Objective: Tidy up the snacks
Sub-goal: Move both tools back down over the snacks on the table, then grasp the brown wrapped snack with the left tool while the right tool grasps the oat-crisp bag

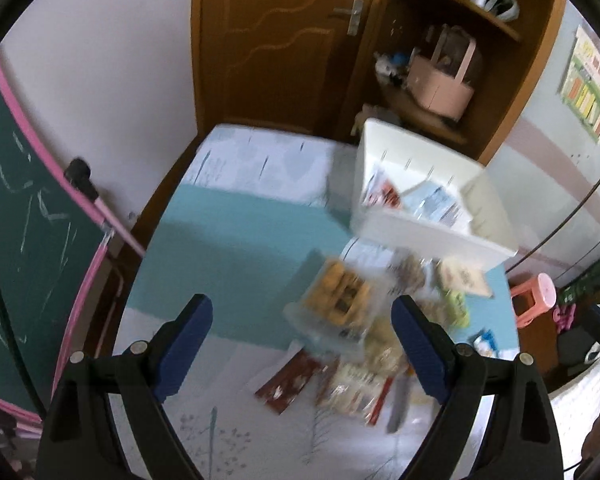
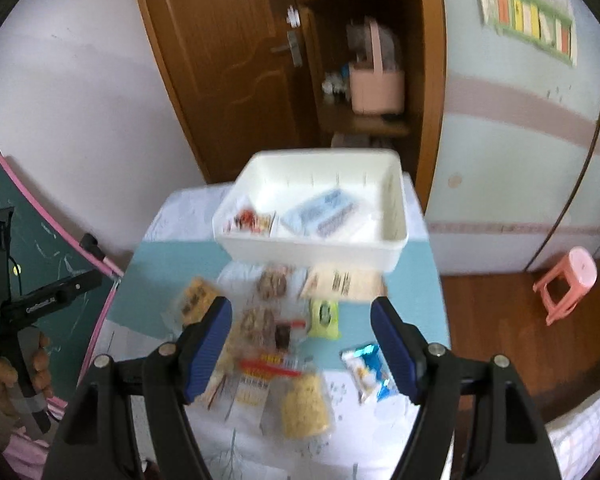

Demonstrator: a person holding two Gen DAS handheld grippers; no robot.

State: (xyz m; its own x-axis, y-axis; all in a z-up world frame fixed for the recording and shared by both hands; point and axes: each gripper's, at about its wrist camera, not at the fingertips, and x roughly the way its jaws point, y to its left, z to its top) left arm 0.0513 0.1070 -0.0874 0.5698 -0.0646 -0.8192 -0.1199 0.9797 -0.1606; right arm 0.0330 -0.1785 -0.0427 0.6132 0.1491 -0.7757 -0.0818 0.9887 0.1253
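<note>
Left gripper (image 1: 302,350) is spread wide over the table (image 1: 228,232), nothing pinched. Snacks (image 2: 276,344) are scattered in front of the white bin (image 2: 312,252), a couple already inside. Right gripper (image 2: 302,344) hangs spread too, empty.

Cloth-covered table (image 2: 172,256) with a white bin (image 2: 312,246) and scattered snack packets (image 2: 284,344).
</note>
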